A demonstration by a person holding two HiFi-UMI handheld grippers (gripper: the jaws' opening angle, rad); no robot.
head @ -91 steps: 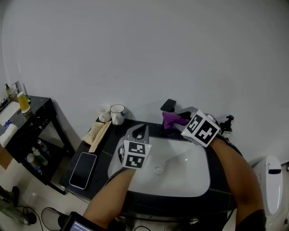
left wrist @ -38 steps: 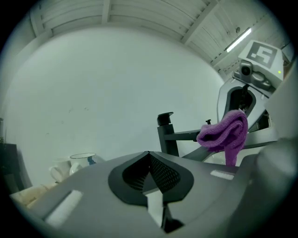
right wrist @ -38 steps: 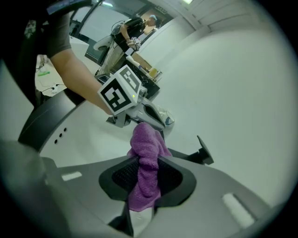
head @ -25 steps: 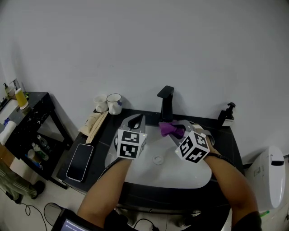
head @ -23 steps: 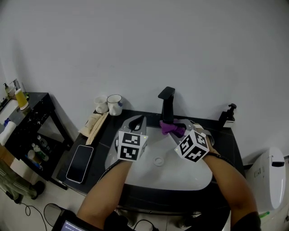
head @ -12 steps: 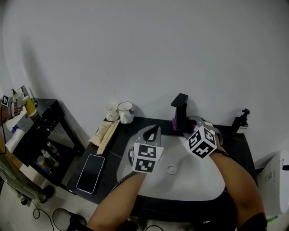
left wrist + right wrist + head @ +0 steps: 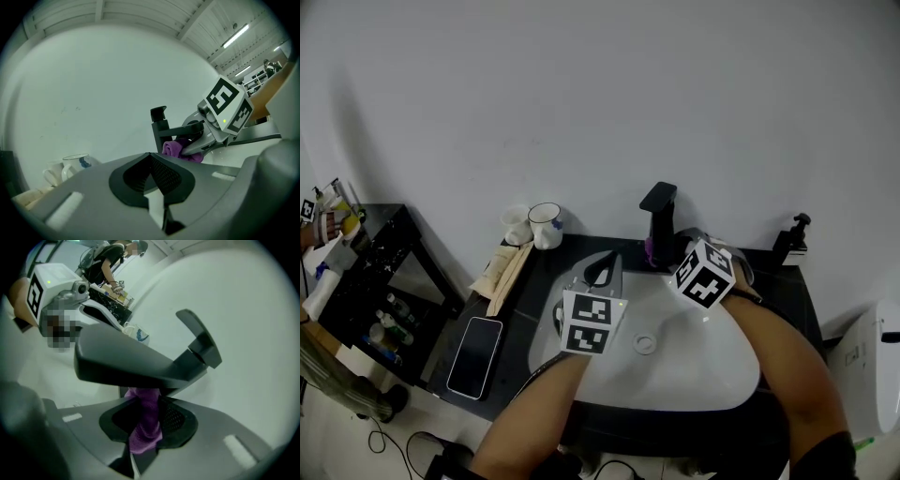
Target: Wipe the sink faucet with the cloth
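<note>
The black faucet stands at the back of the white sink. My right gripper is shut on the purple cloth and holds it against the faucet column under the spout. In the right gripper view the cloth hangs bunched between the jaws, right below the spout. My left gripper hovers over the basin's left side, shut and holding nothing. The left gripper view shows the faucet, the cloth and the right gripper ahead.
Two mugs and a wooden bundle sit on the dark counter at the left, with a phone nearer me. A soap dispenser stands at the back right. A black side table is at far left.
My right gripper has carried the cloth from in front of the faucet back under its spout, against the column. The left gripper has stayed over the basin. The head view has shifted.
</note>
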